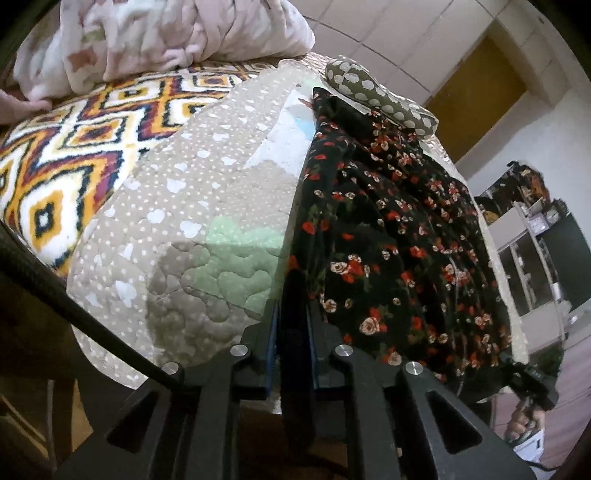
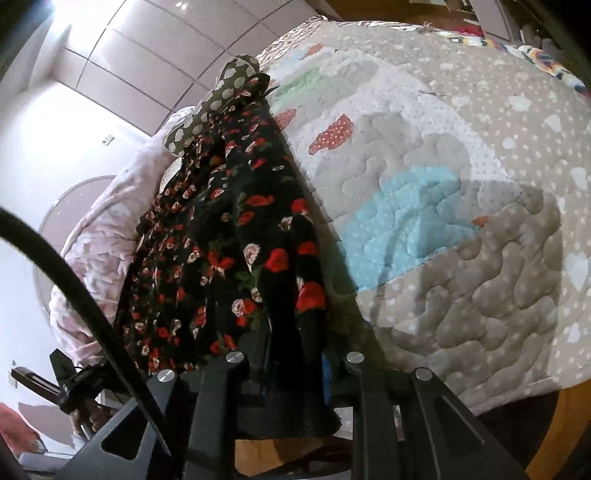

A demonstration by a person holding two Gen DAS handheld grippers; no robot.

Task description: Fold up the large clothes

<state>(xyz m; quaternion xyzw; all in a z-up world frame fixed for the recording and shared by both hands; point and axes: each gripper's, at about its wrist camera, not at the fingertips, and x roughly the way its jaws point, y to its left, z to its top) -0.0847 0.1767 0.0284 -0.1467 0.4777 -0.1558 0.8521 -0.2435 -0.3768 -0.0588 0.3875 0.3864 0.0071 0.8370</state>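
A black dress with red and cream flowers (image 1: 388,229) lies stretched along the edge of a beige quilted bedspread (image 1: 177,221). My left gripper (image 1: 293,295) is shut on the dress's near edge, with dark cloth pinched between its blue-padded fingers. At the lower right of the left wrist view, a hand holds the right gripper (image 1: 532,380) at the dress's other end. In the right wrist view the same dress (image 2: 229,236) runs away from me. My right gripper (image 2: 295,332) is shut on its near hem. The left gripper (image 2: 74,380) shows at the lower left.
An olive pillow with white dots (image 1: 369,88) lies at the dress's far end. A zigzag-patterned blanket (image 1: 74,147) and a bunched pink-and-white duvet (image 1: 166,33) lie farther along the bed. A pink blanket (image 2: 99,240) hangs beside the dress. Shelves (image 1: 535,240) stand beyond the bed.
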